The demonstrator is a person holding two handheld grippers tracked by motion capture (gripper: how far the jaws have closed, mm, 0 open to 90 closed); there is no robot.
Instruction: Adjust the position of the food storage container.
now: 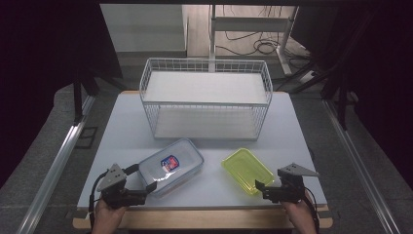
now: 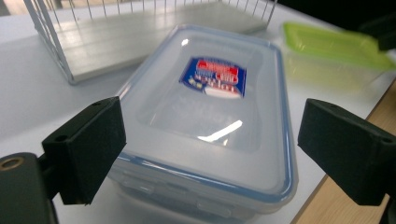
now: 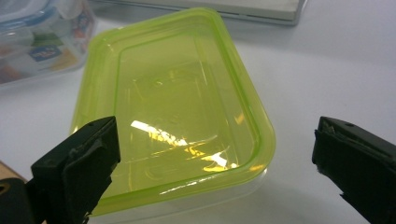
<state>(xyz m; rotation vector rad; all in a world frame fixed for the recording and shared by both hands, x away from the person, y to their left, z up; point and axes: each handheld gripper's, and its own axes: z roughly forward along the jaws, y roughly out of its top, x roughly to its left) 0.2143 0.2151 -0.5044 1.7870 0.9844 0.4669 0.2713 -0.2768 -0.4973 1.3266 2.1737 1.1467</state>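
A clear plastic box with a blue-rimmed lid and a red and blue label [image 1: 170,166] [image 2: 210,116] lies on the white table, front left. My left gripper [image 1: 146,189] [image 2: 210,158] is open, its jaws standing wide on either side of the box's near end without touching it. A clear box with a yellow-green lid [image 1: 247,170] [image 3: 173,107] lies front right. My right gripper [image 1: 260,189] [image 3: 210,172] is open just before its near corner, jaws spread wide and apart from it.
A white wire basket [image 1: 205,100] with a flat white floor stands at the back middle of the table [image 1: 122,126]. The table's wooden front edge [image 1: 204,219] runs under my hands. Dark floor and metal rails flank the table.
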